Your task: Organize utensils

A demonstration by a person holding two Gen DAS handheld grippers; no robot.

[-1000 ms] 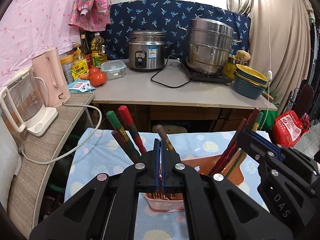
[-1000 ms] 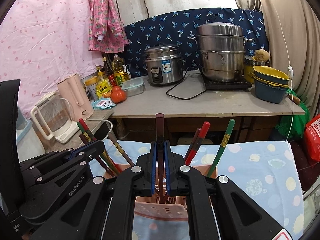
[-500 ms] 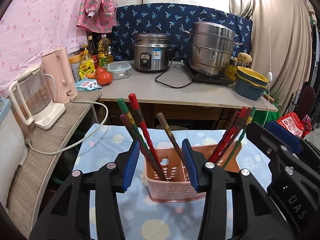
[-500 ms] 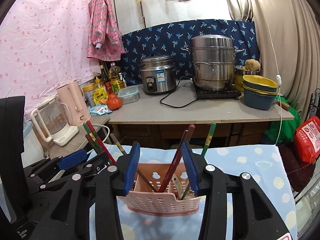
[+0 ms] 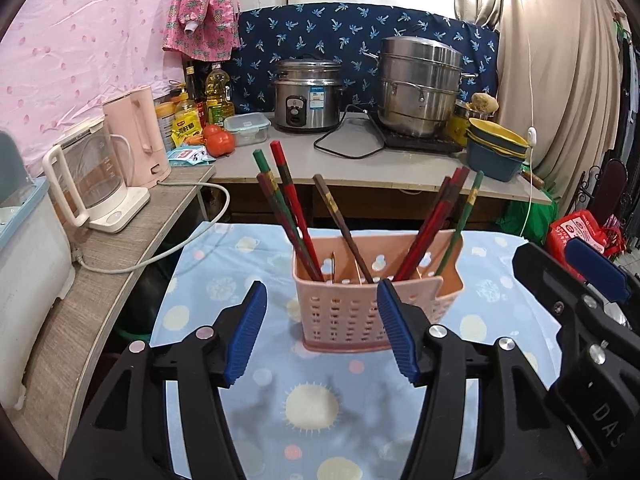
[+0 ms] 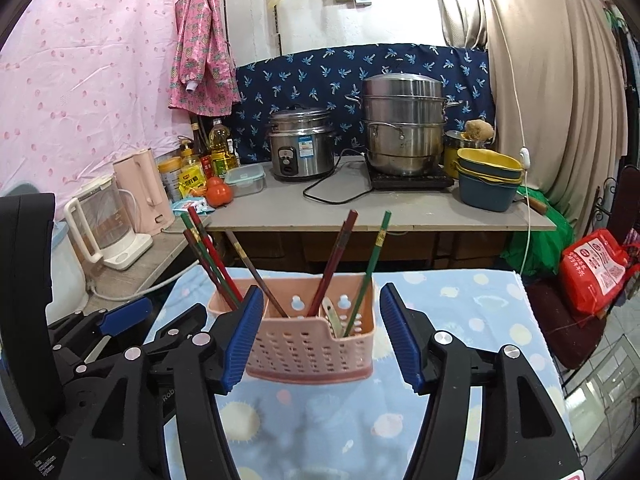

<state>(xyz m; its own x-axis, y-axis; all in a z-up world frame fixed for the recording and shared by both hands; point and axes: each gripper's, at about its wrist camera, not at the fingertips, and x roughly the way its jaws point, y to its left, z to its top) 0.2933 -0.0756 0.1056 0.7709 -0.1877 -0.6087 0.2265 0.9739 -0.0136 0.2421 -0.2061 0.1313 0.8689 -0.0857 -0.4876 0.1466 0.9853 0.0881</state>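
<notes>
The pink utensil basket (image 5: 372, 304) is parked upright on the sun-print cloth (image 5: 312, 404) covering the tabletop, with red, green and brown chopsticks (image 5: 294, 216) fanned out of its compartments. Both the left gripper (image 5: 320, 332) and the right gripper (image 6: 322, 334) are held just in front of it, jaws spread wide apart and nothing clamped. Behind, a rice cooker (image 5: 307, 96) and stacked steamer pot (image 5: 418, 86) are seen on the grey counter.

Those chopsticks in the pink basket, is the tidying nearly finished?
It looks nearly done. The chopsticks stand in the pink basket. Nothing is in hand: the left tool and right tool are both open and empty. No loose utensils show on the tablecloth.
</notes>
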